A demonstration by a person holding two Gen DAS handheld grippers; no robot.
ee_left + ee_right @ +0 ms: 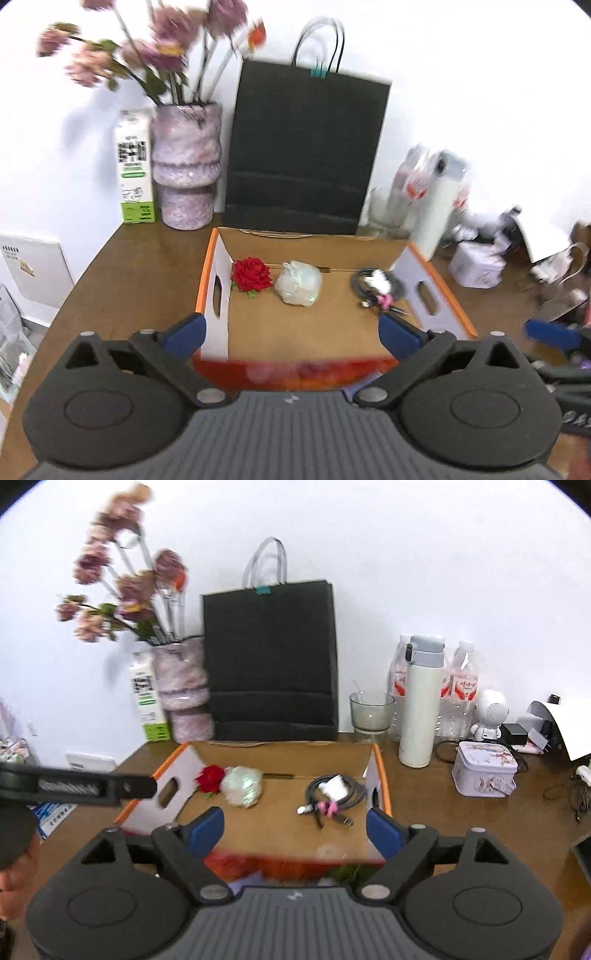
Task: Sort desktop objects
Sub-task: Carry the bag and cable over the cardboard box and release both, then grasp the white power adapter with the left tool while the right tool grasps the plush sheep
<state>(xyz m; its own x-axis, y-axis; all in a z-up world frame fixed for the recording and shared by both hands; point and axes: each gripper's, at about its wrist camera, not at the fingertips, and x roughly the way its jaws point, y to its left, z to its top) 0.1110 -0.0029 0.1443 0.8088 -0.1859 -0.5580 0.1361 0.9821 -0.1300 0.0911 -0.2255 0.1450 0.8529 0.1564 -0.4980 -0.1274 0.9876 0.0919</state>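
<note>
Your way into the cardboard box [280, 755] is open from above; the black paper bag [271, 661] blocks its far side.

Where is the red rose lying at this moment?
In both views the rose lies inside the cardboard box, at its far left corner, touching the white ball on its right, with the cable apart at the box's right end.

Behind my view, a tall black paper bag [271, 661] stands; left of it a mottled pink ceramic vase [183, 686], right a white thermos [421, 705].
</note>
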